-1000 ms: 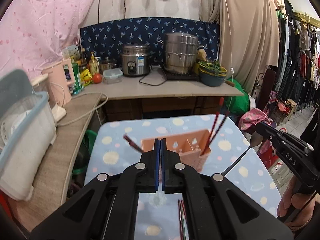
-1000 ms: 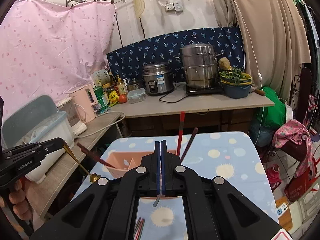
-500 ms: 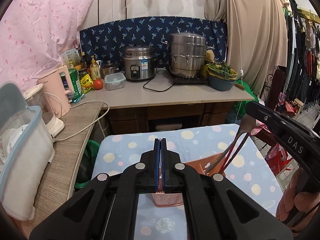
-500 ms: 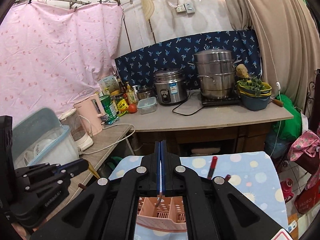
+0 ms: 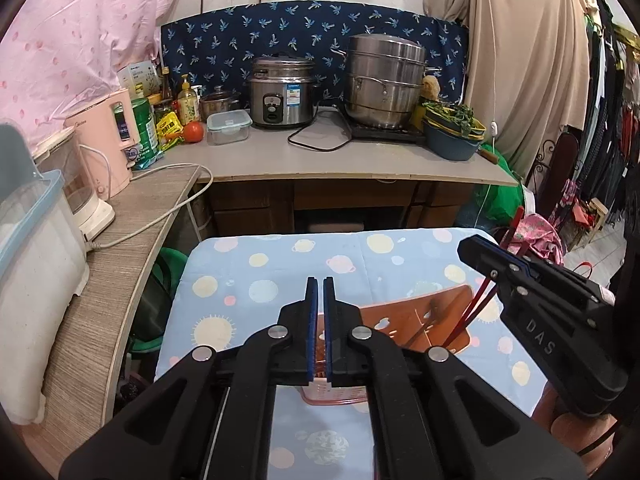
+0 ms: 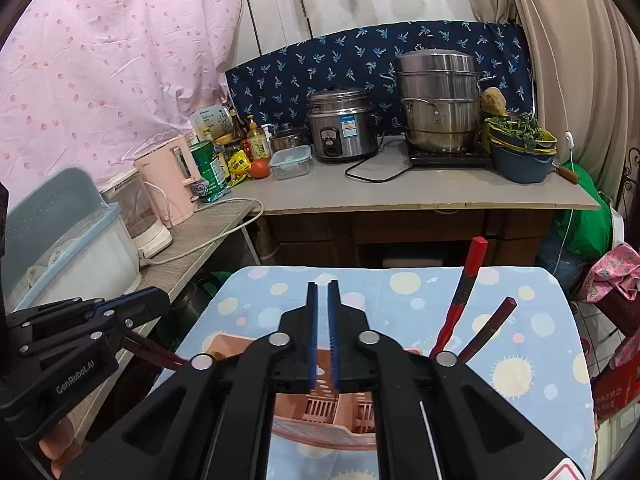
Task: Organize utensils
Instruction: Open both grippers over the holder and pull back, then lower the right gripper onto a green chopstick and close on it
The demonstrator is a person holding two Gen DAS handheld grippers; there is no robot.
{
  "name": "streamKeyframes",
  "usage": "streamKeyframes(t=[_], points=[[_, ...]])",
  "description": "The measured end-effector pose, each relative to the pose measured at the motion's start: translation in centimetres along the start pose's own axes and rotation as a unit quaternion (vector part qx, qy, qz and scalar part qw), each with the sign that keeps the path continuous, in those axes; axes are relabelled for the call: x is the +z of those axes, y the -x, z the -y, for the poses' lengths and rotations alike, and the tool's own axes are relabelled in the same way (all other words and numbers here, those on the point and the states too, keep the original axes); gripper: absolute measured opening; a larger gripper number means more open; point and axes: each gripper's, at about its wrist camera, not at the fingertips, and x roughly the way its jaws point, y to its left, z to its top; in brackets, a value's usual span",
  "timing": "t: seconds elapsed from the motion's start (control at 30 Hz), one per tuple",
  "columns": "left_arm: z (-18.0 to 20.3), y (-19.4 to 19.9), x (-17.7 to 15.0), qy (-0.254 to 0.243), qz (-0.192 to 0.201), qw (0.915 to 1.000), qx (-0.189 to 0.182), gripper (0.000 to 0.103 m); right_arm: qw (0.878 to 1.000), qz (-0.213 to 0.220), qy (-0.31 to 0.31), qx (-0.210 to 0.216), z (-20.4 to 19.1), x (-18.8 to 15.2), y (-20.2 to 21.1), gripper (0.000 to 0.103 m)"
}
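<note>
A pink slotted plastic utensil caddy (image 6: 340, 412) is seen standing on the light-blue planet-print tablecloth (image 6: 520, 364), directly below both tools. In the right wrist view, two long red-and-dark chopsticks (image 6: 460, 312) are leaned upright in its right compartment, and another dark chopstick (image 6: 148, 350) is angled out at its left side, just beside the left gripper (image 5: 320, 328). The left gripper's blue pads are shown with only a thin slit between them and nothing held, so it is read as practically closed and empty. The right gripper (image 6: 323, 332) is held slightly parted, a narrow gap between its pads, also empty. What lies inside the middle compartments is hidden by the black tool bodies, so any further utensils there cannot be told.

The chopsticks are judged light, stiff and smooth, likely to pivot or slip if pinched near a tip; a hold around the upper third, across the shaft, is advised. The caddy is judged light and easily tipped, so its rim wall is best pinched if it has to be steadied
</note>
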Motion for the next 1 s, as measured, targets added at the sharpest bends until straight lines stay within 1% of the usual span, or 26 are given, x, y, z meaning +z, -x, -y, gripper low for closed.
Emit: streamKeyframes(t=[0.03,0.07,0.13,0.33,0.4,0.47,0.57,0.67,0.83,0.93,1.0], points=[[-0.1,0.0,0.0,0.002,0.001,1.0,0.001,0.007,1.0,0.001,-0.001,0.0,0.1,-0.1,0.1,0.014],[-0.2,0.1,0.1,0.006,0.002,1.0,0.001,0.014,1.0,0.003,-0.001,0.0,0.1,-0.1,0.3,0.017],[-0.5,0.4,0.0,0.011,0.004,0.9999,0.003,0.018,1.0,0.008,-0.001,-0.001,0.0,-0.1,0.8,0.021],[-0.9,1.9,-0.4,0.016,0.012,0.9998,0.007,0.022,1.0,0.012,-0.003,0.002,0.0,-0.9,3.1,0.025],[-0.9,2.9,-0.9,0.017,0.015,0.9997,0.005,0.023,1.0,0.01,-0.003,0.001,-0.1,-1.7,4.2,0.026],[-0.9,3.8,-1.6,0.019,0.016,0.9997,0.002,0.028,1.0,0.007,-0.008,0.006,0.0,-2.8,5.5,0.028],[-0.9,5.1,-3.4,0.019,0.016,0.9997,-0.001,0.034,1.0,-0.002,-0.012,0.007,0.0,-5.3,7.4,0.034],[-0.8,6.0,-6.2,0.018,0.003,0.9998,-0.004,0.035,0.999,-0.021,-0.022,0.011,0.1,-8.5,9.2,0.035],[-0.6,6.6,-12.0,0.023,-0.041,0.9988,-0.012,0.036,0.997,-0.064,-0.034,0.004,-0.1,-15.3,11.8,0.036],[-0.4,6.7,-15.4,0.023,-0.068,0.9973,-0.016,0.039,0.995,-0.094,-0.042,0.002,-0.2,-19.2,12.8,0.036],[-0.1,6.9,-17.5,0.017,-0.081,0.9965,-0.015,0.04,0.992,-0.114,-0.049,0.004,-0.2,-21.6,13.3,0.036]])
